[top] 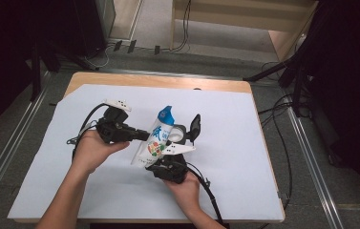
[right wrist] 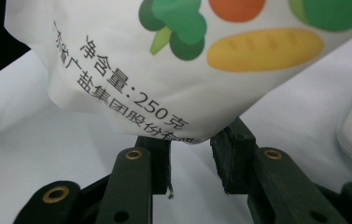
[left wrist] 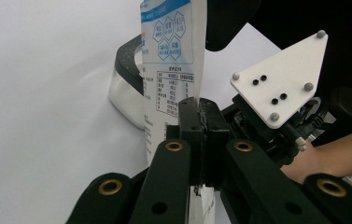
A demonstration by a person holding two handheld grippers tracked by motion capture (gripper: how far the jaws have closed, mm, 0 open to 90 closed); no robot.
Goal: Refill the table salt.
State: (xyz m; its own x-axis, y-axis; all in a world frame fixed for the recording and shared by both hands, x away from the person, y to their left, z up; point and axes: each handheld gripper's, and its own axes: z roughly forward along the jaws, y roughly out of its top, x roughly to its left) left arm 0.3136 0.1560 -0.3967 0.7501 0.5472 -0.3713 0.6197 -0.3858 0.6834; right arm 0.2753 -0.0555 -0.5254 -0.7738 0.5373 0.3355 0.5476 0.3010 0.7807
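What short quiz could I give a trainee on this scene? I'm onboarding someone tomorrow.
1. True or false: the left gripper is shut on an edge of the pouch.
2. What stands on the table just behind the pouch?
A. a glass jar
B. a red mug
C. a cardboard box
3. What foods are drawn on the pouch in the right gripper view?

Key:
1. True; its jaws pinch the flat edge.
2. A, the glass jar, black lid flipped up.
3. Broccoli and a loaf of bread, beside other partly cut-off produce; the right gripper sits at the pouch's bottom corner.
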